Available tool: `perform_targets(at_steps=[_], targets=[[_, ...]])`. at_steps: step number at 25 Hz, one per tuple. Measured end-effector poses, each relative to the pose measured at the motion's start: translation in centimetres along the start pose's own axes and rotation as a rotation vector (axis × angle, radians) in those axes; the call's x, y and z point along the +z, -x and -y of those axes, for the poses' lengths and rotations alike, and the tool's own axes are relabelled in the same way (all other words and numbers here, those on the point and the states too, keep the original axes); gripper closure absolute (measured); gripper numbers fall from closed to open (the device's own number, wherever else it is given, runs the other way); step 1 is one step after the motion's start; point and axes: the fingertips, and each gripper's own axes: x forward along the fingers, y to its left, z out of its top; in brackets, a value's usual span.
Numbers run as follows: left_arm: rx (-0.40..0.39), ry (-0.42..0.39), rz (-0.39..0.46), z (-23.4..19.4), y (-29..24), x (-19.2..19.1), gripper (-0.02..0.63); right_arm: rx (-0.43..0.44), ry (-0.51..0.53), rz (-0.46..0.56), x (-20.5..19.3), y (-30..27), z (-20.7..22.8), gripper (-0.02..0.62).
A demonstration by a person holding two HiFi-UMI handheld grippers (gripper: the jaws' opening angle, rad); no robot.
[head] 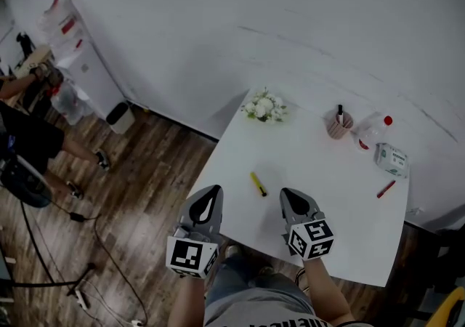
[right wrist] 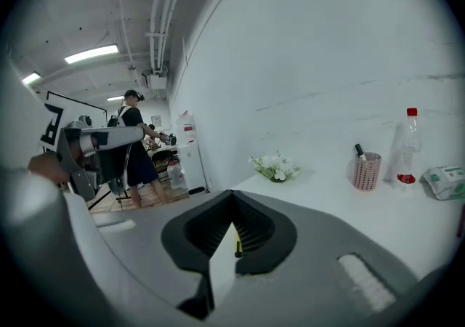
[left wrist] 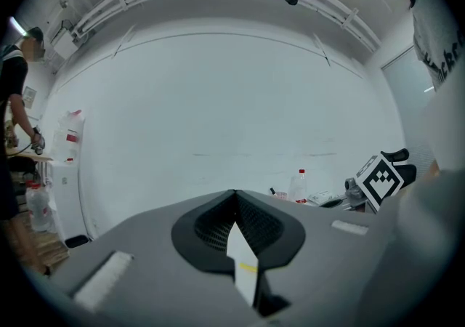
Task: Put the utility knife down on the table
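While the slim yellow utility knife (head: 258, 184) lies on the white table (head: 341, 195), left tongs (head: 211, 192) and right tongs (head: 289, 194) sit closed, empty.

**One high look-down, two low views along the jaws**

The head view looks steeply down from well above the white table (head: 305, 173), taking in the floor and wall. Each gripper view sits close behind its own jaws, low at the table's near edge, facing the wall. All three views share the bottle (head: 374, 129) and the pink pen cup (head: 338, 126).
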Motion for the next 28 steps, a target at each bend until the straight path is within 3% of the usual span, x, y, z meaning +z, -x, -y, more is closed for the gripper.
perform_targets(at_steps=[11, 28], targets=[[-0.014, -0.023, 0.018, 2.2, 0.6, 0.6, 0.595, 0.022, 0.057, 0.147, 3.4, 3.8, -0.6, 0.594], [-0.024, -0.051, 0.044, 5.4, 1.7, 1.9, 0.597, 0.009, 0.110, 0.266, 6.5, 8.8, -0.7, 0.594]])
